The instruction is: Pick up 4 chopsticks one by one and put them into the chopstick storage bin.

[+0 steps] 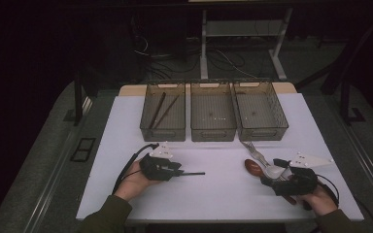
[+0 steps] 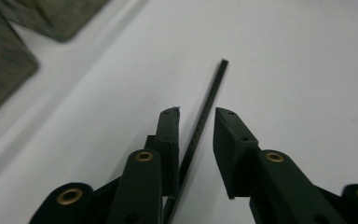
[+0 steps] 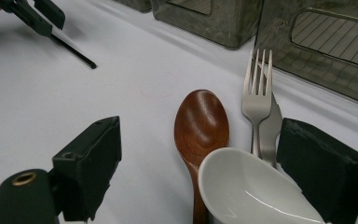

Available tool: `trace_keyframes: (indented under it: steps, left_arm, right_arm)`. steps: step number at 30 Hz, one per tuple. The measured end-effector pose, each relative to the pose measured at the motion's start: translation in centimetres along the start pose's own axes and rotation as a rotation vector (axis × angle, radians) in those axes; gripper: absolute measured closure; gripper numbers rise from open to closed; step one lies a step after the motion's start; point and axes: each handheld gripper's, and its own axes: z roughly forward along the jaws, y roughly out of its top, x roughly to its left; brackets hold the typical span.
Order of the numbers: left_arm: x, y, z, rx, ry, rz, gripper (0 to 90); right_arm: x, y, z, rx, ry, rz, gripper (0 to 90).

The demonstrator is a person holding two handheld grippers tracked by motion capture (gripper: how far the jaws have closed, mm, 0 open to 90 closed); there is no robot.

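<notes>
Thin black chopstick (image 2: pixel 204 114) lies flat on the white desk (image 1: pixel 223 189), left of centre and nearer the front edge than the bins. It points toward the right edge. In the left gripper view it runs up between the two black jaws of the left gripper (image 2: pixel 196 112), close against the left-hand jaw; a gap remains to the other jaw, so the claw stands apart, not clamped. In the high view the left gripper (image 1: pixel 177 171) rests low over the desk in the person's left hand (image 1: pixel 135 179), chopstick tip (image 1: pixel 201 173) projecting past the jaws.

Right gripper (image 3: pixel 200 154) sits near the front right corner of the desk, jaws wide apart. Between them, close to the camera: white ceramic soup spoon (image 3: pixel 251 191), bowl upward. Just beside it, a brown wooden spoon (image 3: pixel 201 123), and to its right a steel fork (image 3: pixel 257 93) lying partly over a steel knife (image 3: pixel 271 126). Cannot tell whether the jaws touch the white spoon.

Three grey translucent plastic bins (image 1: pixel 212 111) stand in a row along the back edge. The left bin (image 1: pixel 163 112) holds two dark sticks (image 1: pixel 161 110), lying slanted. Middle bin (image 1: pixel 212 114) and right bin (image 1: pixel 260 111): contents not discernible.
</notes>
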Motion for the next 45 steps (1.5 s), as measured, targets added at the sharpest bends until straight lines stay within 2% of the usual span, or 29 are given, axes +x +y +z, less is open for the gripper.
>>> trace_keyframes:
  steps: [4,10,13,22,30,35,39,45]
  left_arm:
    - [0.3,-0.5,0.3,0.024,-0.011,0.011,74.8]
    - [0.7,-1.0,0.5,0.036,-0.008,0.003,77.8]
    - [0.7,-1.1,0.6,0.056,-0.007,0.023,78.4]
    - [0.7,-1.2,0.7,0.046,-0.018,0.015,80.7]
    - [0.5,-1.1,0.7,0.055,-0.052,0.013,82.4]
    - [-0.1,-1.0,0.8,0.058,-0.038,0.045,83.3]
    - [-0.4,-0.9,0.8,0.070,-0.043,0.073,84.3]
    - [-0.6,-0.8,0.9,0.068,-0.047,0.072,84.9]
  right_arm:
    - [0.0,0.0,0.0,0.001,0.000,0.000,13.4]
    - [0.0,0.0,0.0,0.002,0.000,-0.001,13.4]
    - [0.0,0.0,0.0,0.002,0.000,-0.002,13.4]
    - [0.0,0.0,0.0,0.002,0.003,-0.003,13.4]
    - [0.0,0.0,0.0,0.001,0.002,-0.003,13.5]
    - [0.0,0.0,0.0,0.001,0.002,-0.002,13.5]
    - [0.0,0.0,0.0,0.000,0.003,-0.002,13.5]
    - [0.0,0.0,0.0,-0.001,0.003,-0.003,13.5]
